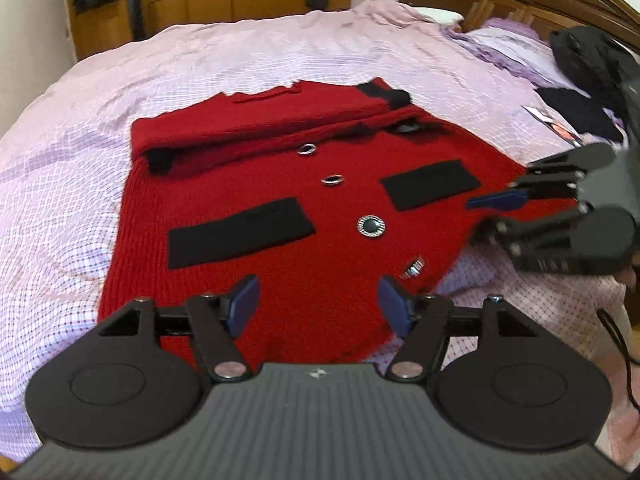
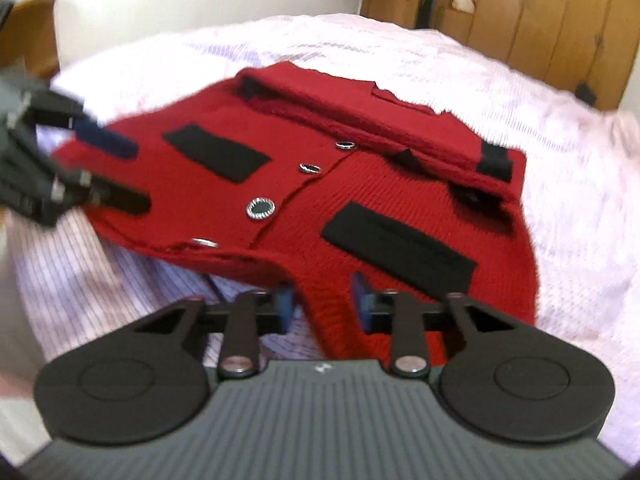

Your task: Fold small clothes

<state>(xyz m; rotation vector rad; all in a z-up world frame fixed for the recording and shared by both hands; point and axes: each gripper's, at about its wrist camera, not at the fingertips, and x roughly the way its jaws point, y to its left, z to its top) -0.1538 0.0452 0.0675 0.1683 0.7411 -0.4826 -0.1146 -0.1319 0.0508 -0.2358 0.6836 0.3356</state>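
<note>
Jaws of the left gripper (image 1: 316, 304) are gaping over the red cardigan (image 1: 280, 200) lying on the bed (image 1: 60, 160); only the right view is showing the right gripper (image 2: 322, 300) straddling its hem, unclenched.

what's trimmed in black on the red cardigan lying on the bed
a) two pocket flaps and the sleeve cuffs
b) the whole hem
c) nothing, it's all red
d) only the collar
a: the red cardigan shows two black pocket flaps flanking the button row, and a black cuff on the folded sleeve.
</note>
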